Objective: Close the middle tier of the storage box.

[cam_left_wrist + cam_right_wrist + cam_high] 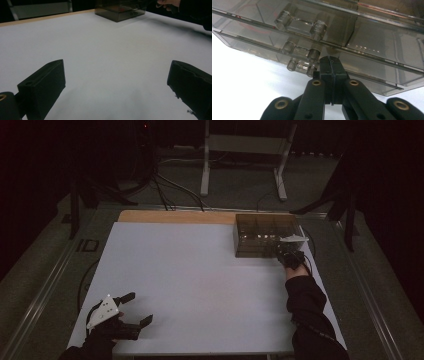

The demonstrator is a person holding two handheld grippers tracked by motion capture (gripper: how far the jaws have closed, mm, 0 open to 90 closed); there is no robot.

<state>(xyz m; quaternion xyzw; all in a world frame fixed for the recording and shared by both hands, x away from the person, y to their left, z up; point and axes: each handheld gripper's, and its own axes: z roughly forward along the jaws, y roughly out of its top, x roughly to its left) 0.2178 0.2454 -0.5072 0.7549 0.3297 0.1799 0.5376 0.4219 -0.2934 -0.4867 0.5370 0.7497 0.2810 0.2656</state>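
A smoky clear drawer box (265,235) stands at the back right of the white table top (200,285). My right gripper (289,255) is at the box's front right corner. In the right gripper view its jaws are pressed together, nothing visible between them, and the right gripper (330,62) has its tips against the box front (374,42), beside the lowest clear handle (302,68). Two more handles (300,22) sit above. My left gripper (140,308) rests near the front left corner, open. The left gripper (117,72) has bare table between its jaws, with the box (120,11) far off.
A wooden strip (170,216) runs along the table's back edge. Behind the table a white metal stand (245,150) and cables (165,185) lie on the dark floor. The person's right sleeve (307,315) lies along the table's right side.
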